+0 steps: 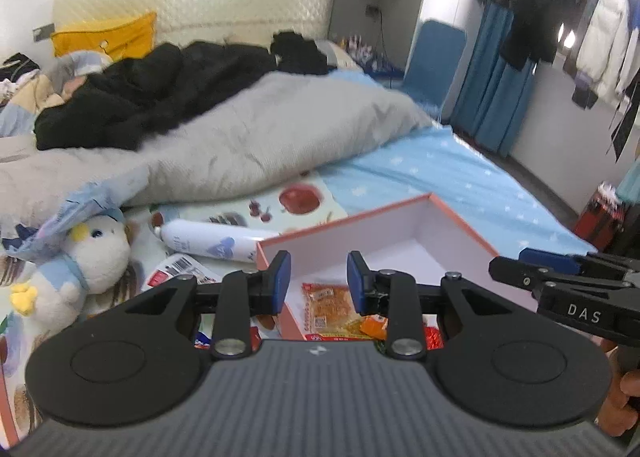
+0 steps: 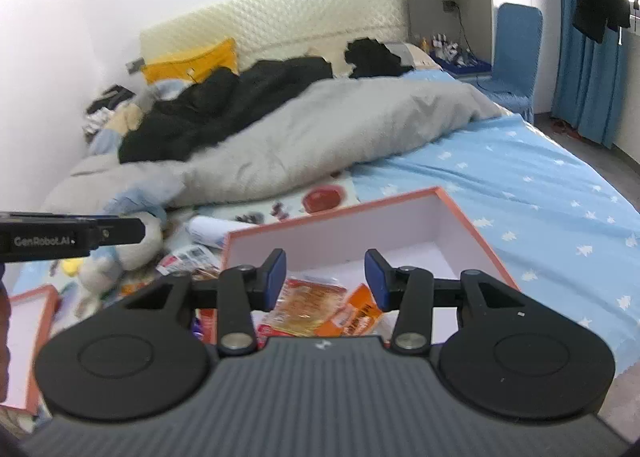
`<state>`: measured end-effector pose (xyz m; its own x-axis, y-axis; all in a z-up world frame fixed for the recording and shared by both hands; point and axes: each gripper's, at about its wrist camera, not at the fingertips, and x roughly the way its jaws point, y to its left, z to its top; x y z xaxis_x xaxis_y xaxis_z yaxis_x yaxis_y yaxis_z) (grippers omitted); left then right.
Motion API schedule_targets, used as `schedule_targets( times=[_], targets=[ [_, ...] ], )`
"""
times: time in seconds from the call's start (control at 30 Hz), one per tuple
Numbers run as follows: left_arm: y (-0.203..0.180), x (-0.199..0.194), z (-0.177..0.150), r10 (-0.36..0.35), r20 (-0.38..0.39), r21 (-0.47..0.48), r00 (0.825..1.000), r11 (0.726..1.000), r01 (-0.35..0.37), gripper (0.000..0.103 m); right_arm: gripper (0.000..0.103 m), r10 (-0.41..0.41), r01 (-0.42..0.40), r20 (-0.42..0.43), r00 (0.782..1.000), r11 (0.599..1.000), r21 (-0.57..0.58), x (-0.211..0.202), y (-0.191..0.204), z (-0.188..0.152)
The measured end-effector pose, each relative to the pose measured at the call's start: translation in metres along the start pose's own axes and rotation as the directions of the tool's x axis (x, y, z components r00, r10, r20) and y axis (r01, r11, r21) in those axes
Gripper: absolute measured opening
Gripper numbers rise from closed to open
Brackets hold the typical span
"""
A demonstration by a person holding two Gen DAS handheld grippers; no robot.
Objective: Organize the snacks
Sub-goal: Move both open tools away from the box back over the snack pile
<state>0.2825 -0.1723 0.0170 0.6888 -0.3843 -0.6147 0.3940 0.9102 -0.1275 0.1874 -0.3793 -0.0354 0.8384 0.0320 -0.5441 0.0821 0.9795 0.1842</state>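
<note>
A white box with an orange rim [image 1: 404, 213] lies open on the bed. Inside it lie a clear packet of golden pastry [image 1: 328, 307] and a small orange packet [image 1: 374, 326]. My left gripper [image 1: 318, 281] hovers above the box's near end, open, with nothing between its blue pads. In the right wrist view the same box [image 2: 460, 217], pastry packet [image 2: 308, 303] and orange packet [image 2: 360, 313] lie below my right gripper [image 2: 326, 279], which is also open and holds nothing. More packets [image 2: 188, 257] lie on the bed left of the box.
A white bottle [image 1: 208, 241] and a plush toy [image 1: 92, 253] lie left of the box. A second orange-rimmed tray or lid [image 2: 32, 297] sits at far left. A grey duvet [image 1: 248, 137] and dark clothes fill the bed behind. Blue sheet [image 2: 540, 185] lies to the right.
</note>
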Motion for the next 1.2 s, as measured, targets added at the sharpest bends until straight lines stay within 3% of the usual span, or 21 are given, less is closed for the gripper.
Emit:
schedule_targets(
  times=[0.37,0.5,0.67,0.93,1.2],
  targets=[
    [0.012,-0.085,-0.022,0.042,0.127,-0.026,0.991,0.999,-0.039,0.036,0.046,0.099,-0.093,0.083,0.992,0.993,-0.073,-0.038,0.052,-0.007],
    [0.022,-0.105,-0.041,0.062,0.136,-0.072,0.989,0.996,-0.053,0.035,0.046,0.136,-0.129,0.091,0.987,0.989,-0.079,-0.048,0.066,-0.019],
    [0.04,-0.118,-0.075,0.067,0.106,-0.152,0.992,0.987,-0.051,0.036,0.046,0.173,-0.164,0.092,0.981,0.982,-0.097,-0.056,0.085,-0.041],
    [0.06,-0.13,-0.136,0.127,0.038,-0.222,0.991,0.968,-0.115,0.036,0.046,0.203,-0.196,0.059,0.977,0.975,-0.109,-0.06,0.11,-0.08],
    [0.106,-0.132,-0.183,0.206,-0.064,-0.309,0.977,0.926,-0.215,0.036,0.046,0.213,-0.218,-0.046,0.976,0.958,-0.186,-0.042,0.135,-0.114]
  ],
)
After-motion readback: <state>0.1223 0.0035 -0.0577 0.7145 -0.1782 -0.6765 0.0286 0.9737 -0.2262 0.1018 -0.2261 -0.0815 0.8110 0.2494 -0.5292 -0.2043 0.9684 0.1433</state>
